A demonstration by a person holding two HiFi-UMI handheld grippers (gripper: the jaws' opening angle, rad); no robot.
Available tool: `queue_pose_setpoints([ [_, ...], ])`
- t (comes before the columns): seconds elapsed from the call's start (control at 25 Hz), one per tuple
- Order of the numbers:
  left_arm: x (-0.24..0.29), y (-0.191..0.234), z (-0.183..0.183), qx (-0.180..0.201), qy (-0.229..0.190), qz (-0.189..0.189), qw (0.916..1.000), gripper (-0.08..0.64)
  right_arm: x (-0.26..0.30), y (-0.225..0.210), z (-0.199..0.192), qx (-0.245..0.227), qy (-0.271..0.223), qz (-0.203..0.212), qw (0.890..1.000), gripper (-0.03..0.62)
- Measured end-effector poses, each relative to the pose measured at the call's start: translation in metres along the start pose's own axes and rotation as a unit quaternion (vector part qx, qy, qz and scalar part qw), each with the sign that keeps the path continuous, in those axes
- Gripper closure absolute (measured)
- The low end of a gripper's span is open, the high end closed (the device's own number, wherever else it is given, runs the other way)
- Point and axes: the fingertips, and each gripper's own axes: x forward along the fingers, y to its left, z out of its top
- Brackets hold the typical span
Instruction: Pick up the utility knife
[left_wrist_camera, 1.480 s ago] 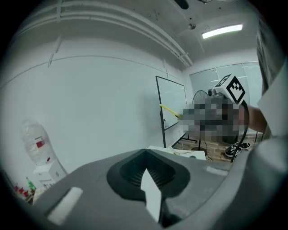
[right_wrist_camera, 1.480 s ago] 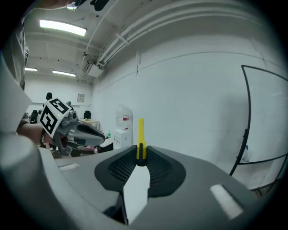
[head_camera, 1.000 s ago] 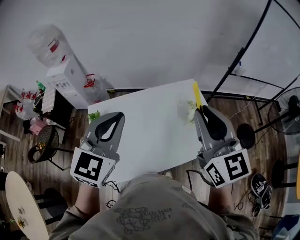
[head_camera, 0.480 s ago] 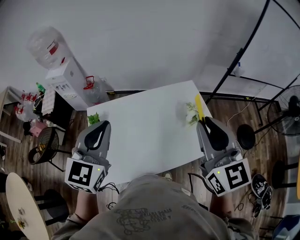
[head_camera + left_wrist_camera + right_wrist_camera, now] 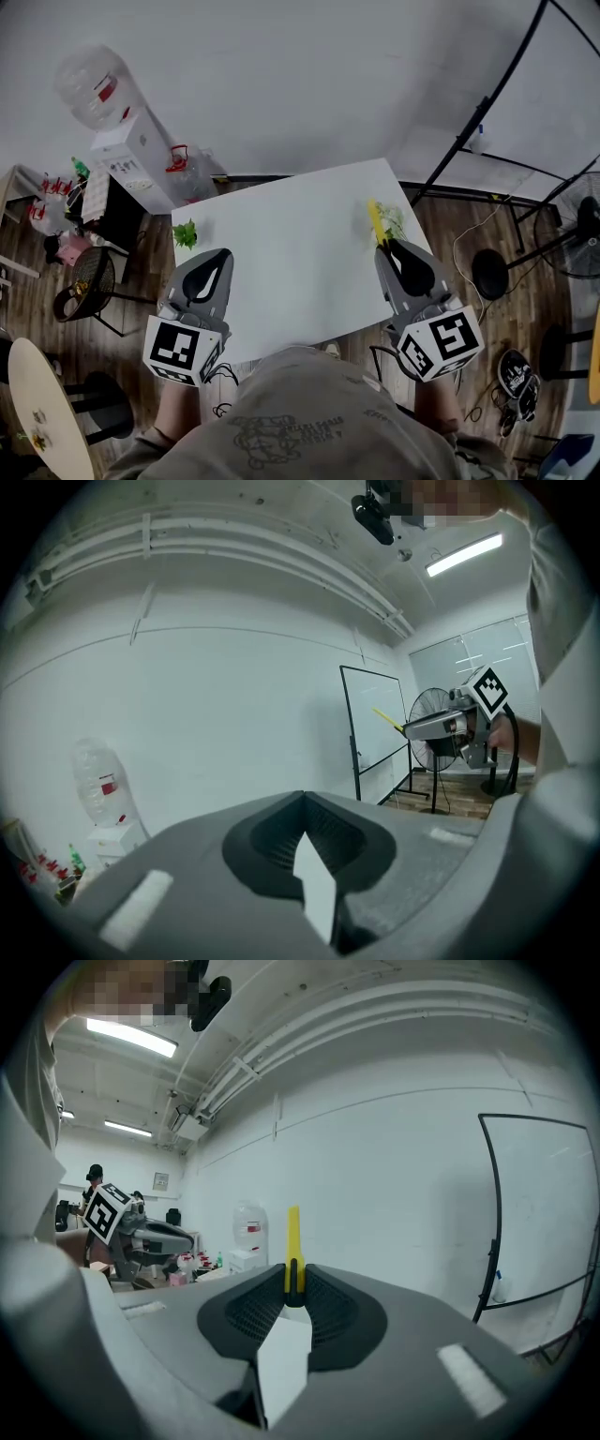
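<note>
The yellow utility knife [image 5: 376,221] [image 5: 293,1237] sticks out forward from my right gripper [image 5: 386,246] [image 5: 293,1288], which is shut on its rear end over the right edge of the white table [image 5: 281,248]. In the left gripper view the knife [image 5: 386,719] shows as a thin yellow bar ahead of the right gripper [image 5: 448,727]. My left gripper [image 5: 225,255] [image 5: 302,801] hovers over the table's near left part, shut with nothing between its jaws. It also shows at the left of the right gripper view as the left gripper [image 5: 141,1237].
Small green plant pieces lie on the table at the left [image 5: 185,232] and beside the knife [image 5: 394,223]. A water dispenser [image 5: 141,155] stands by the wall, a black frame stand [image 5: 487,103], a fan [image 5: 586,220] and a stool [image 5: 489,272] at the right, a chair [image 5: 94,281] at the left.
Both grippers have sunk lower over the near part of the table. The right gripper, with the knife still in it, has shifted a little left. Neither gripper's jaws have visibly changed.
</note>
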Motion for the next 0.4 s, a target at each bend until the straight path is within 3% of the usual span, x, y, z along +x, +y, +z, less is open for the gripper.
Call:
queue_pose_setpoints([
  [0.4,0.0062,-0.0045,-0.0014,-0.006,-0.003,-0.003,1.0000,0.558,0.0041,-0.0048,-0.0032,-0.004,0.011,0.010,1.000,0.502],
])
